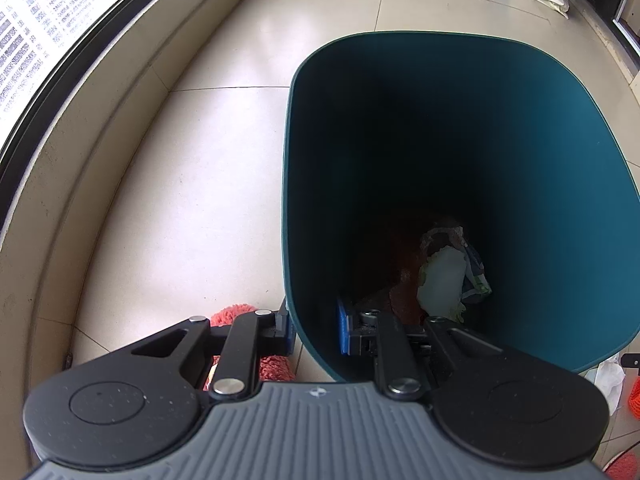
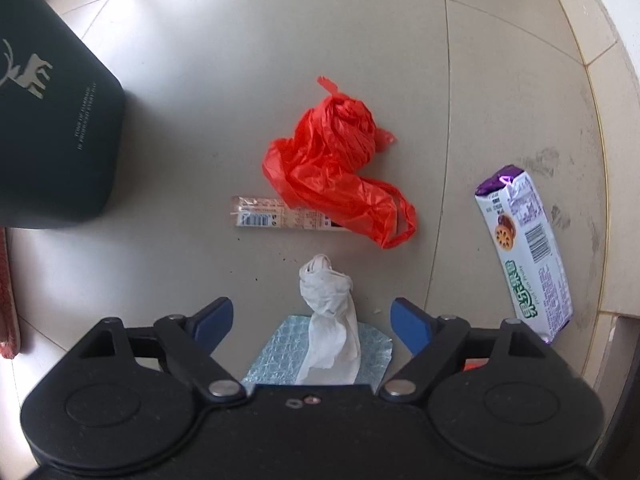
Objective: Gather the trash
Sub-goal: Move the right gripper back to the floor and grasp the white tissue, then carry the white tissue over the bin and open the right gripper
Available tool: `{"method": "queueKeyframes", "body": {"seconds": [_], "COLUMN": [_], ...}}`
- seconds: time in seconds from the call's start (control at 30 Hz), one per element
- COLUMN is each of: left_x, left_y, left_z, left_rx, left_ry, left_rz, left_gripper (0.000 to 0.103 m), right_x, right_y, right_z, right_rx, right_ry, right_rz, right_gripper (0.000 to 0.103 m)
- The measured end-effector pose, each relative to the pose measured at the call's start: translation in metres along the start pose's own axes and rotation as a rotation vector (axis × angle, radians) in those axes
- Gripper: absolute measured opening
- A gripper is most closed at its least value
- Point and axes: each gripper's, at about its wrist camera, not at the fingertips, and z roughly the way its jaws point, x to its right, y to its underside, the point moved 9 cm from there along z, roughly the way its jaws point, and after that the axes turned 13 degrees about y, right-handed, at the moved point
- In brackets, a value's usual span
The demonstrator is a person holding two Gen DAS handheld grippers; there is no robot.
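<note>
Trash bin: a dark teal bin point(image 1: 500, 128) stands on the floor, its open mouth filling the left wrist view; in the right wrist view its outer wall point(image 2: 56, 128) at far left carries a pale deer print and small lettering.
Inside the bin: a crumpled white and printed wrapper point(image 1: 448, 276) lies at the bottom beside something reddish, too dark to make out.
Left tool: the left tool point(image 1: 316, 330) is clamped on the near left wall of the bin, one blue pad point(image 1: 286, 328) outside the wall and the other inside.
Right tool: the right tool point(image 2: 312, 320) points down at the floor with its blue fingers point(image 2: 412, 326) spread wide, gripping nothing.
White tissue: a twisted white tissue point(image 2: 330, 312) lies between the spread fingers, touching neither, on a pale blue bubble-textured sheet point(image 2: 280, 356).
Red bag: a crumpled red plastic bag point(image 2: 336, 164) lies on the floor beyond the tissue.
Stick wrapper: a long thin wrapper with a barcode point(image 2: 264, 212) lies just left of the red bag, its right end under the bag.
Biscuit packet: a white, green and purple biscuit packet point(image 2: 528, 248) lies at right, well apart from the tissue.
Floor: pale glossy tiles point(image 2: 224, 80), with dark smudges near the right wall.
Red mat: a fuzzy red mat point(image 1: 276, 366) shows under the left tool, beside the bin.
</note>
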Motion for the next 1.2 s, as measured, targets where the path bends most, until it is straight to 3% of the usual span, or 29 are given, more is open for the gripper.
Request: {"method": "queueKeyframes", "body": {"seconds": [0.2,0.47,0.57,0.7,0.8,0.93,1.2], "left_x": [0.001,0.002,0.003,0.003,0.003,0.001,0.000], "left_y": [0.001,0.003,0.003,0.003,0.002,0.003,0.003], "left_z": [0.002,0.010,0.013,0.014,0.013,0.010,0.003], "left_rx": [-0.008,-0.024,-0.028,-0.026,-0.023,-0.014,-0.006], "left_ry": [-0.008,-0.012,-0.015,-0.013,-0.012,-0.010,-0.002], "left_rz": [0.015,0.026,0.034,0.035,0.031,0.029,0.016], "left_gripper": [0.019,0.019,0.019,0.019,0.019,0.019,0.019], "right_x": [-0.004,-0.010,-0.011,-0.010,-0.009,-0.004,-0.003], "right_y": [0.008,0.015,0.014,0.015,0.016,0.014,0.003], "right_z": [0.038,0.072,0.077,0.082,0.079,0.064,-0.001], "right_rx": [-0.054,-0.098,-0.093,-0.102,-0.096,-0.085,-0.007], "right_ry": [0.002,0.004,0.016,0.037,0.050,0.050,0.066], "right_rz": [-0.002,0.030,0.038,0.055,0.044,0.048,-0.089], "right_gripper": [0.085,0.075,0.067,0.040,0.027,0.018,0.017]}}
